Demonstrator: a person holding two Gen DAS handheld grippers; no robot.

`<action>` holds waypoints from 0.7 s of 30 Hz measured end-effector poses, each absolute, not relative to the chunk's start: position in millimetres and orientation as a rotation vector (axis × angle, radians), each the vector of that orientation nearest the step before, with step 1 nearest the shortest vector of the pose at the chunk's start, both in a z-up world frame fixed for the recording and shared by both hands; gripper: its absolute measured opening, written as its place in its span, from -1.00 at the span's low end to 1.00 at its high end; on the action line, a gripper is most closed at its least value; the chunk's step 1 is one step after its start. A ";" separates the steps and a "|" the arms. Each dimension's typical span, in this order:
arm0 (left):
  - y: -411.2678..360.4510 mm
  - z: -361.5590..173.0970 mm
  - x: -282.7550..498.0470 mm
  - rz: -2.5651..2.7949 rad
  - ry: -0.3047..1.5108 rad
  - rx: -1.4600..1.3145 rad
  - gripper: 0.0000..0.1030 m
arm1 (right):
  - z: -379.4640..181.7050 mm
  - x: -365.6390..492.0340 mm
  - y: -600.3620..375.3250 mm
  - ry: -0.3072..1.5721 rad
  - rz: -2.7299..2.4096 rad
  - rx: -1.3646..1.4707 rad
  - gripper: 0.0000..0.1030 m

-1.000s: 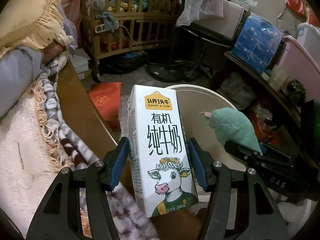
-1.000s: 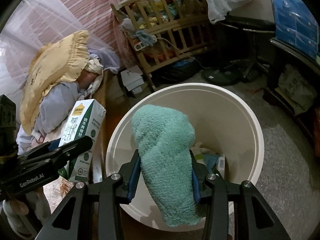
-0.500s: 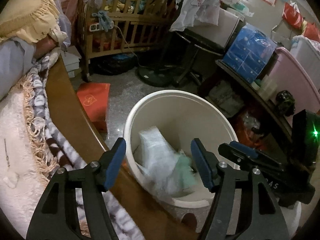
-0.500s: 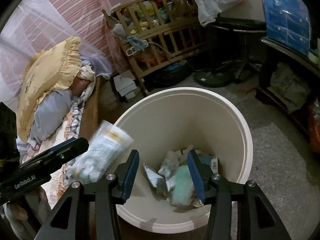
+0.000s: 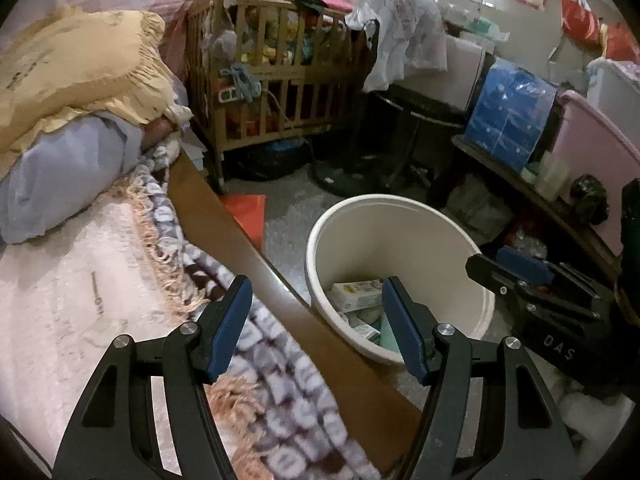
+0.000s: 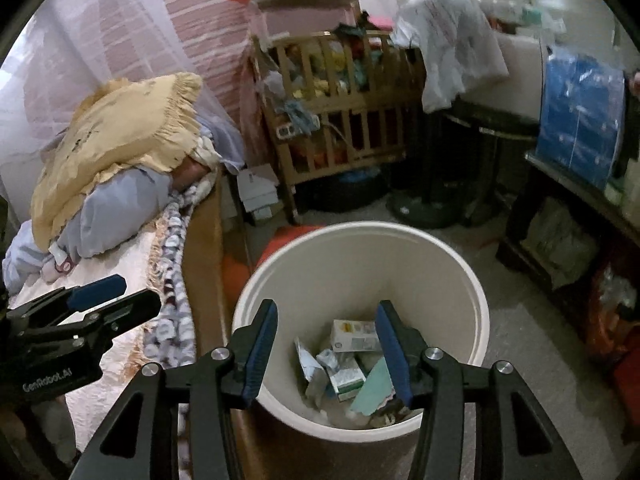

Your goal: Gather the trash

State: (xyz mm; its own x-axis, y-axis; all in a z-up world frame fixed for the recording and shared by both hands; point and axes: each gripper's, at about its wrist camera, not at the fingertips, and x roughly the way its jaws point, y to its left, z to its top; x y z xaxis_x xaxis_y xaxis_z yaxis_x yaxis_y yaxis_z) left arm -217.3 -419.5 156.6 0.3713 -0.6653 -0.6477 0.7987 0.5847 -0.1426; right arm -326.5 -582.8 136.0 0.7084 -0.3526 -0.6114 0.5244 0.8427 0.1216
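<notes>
Both loads are gone from our jaws since 1 second back: the milk carton [image 6: 354,336] that the left gripper [image 5: 316,328] was carrying and the green cloth [image 6: 374,386] that the right gripper [image 6: 328,354] was carrying are now lying in the bottom of the cream bucket [image 5: 404,236], among other cartons and scraps. We are holding the left gripper wide apart with nothing between its blue pads, over the wooden rail at the bed edge [image 5: 256,264], with the bucket just past its right finger. We are holding the right gripper about halfway apart, also empty, directly above the bucket's near rim, so the dumped trash is showing straight ahead and below between its 2 fingers. The carton is lying flat, its long axis running roughly across the bucket floor, and the cloth is resting against the near wall on the right. For more trash, the bed is lying to the left of both grippers, and the left one is the nearer to it, already hanging over the patterned blanket [image 5: 280,392] along the bed's right edge. We are seeing no loose trash on the part of the bed in view, only the yellow pillow [image 5: 80,76] and blue bedding toward the far corner, so we are judging that the next target is out of view.
</notes>
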 end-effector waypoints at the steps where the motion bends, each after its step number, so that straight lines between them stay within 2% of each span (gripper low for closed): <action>1: -412.2 159.8 -218.4 -0.942 0.712 0.201 0.29 | 138.9 -328.0 -578.8 0.604 -0.495 0.294 -0.04; 3: -402.1 167.2 -222.7 -0.922 0.681 0.191 0.29 | 145.4 -331.9 -569.7 0.583 -0.491 0.284 0.04; 4: -397.5 170.7 -224.1 -0.915 0.667 0.186 0.29 | 148.4 -333.8 -565.6 0.575 -0.492 0.276 0.27; 6: -389.5 176.7 -225.9 -0.904 0.645 0.175 0.29 | 155.9 -339.6 -556.3 0.548 -0.504 0.255 0.48; 21: -354.6 201.2 -229.8 -0.853 0.557 0.127 0.29 | 191.9 -354.1 -518.8 0.437 -0.505 0.196 0.49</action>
State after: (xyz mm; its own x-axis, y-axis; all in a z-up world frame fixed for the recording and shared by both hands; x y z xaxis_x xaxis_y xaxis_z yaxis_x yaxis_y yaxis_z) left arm -229.8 -354.6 201.2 0.5248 -0.6784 -0.5141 0.7433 0.6596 -0.1116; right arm -354.1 -518.8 191.9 0.7860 -0.4238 -0.4501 0.5059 0.8593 0.0745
